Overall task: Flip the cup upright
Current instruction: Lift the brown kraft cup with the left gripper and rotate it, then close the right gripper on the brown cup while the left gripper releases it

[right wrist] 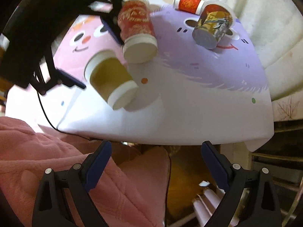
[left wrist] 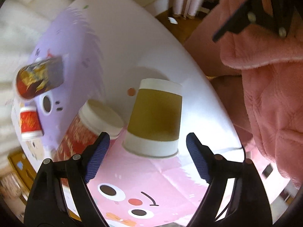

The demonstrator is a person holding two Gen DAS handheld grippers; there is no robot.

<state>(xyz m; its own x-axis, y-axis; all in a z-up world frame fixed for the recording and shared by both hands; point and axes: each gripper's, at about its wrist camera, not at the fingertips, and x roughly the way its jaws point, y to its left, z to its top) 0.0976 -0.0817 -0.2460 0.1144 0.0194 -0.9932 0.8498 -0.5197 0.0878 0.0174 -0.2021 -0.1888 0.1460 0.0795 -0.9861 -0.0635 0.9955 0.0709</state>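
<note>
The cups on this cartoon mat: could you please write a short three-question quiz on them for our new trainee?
1. True or false: the yellow cup stands rim-down on the mat.
2. Which gripper has the yellow cup just ahead of its open fingers? A) left gripper B) right gripper
3. Fill in: the nearest neighbour of the yellow cup is a ___ patterned cup.

Key: 1 true; 2 A; 3 red. The right gripper is open too, back off the table edge over pink fabric.
</note>
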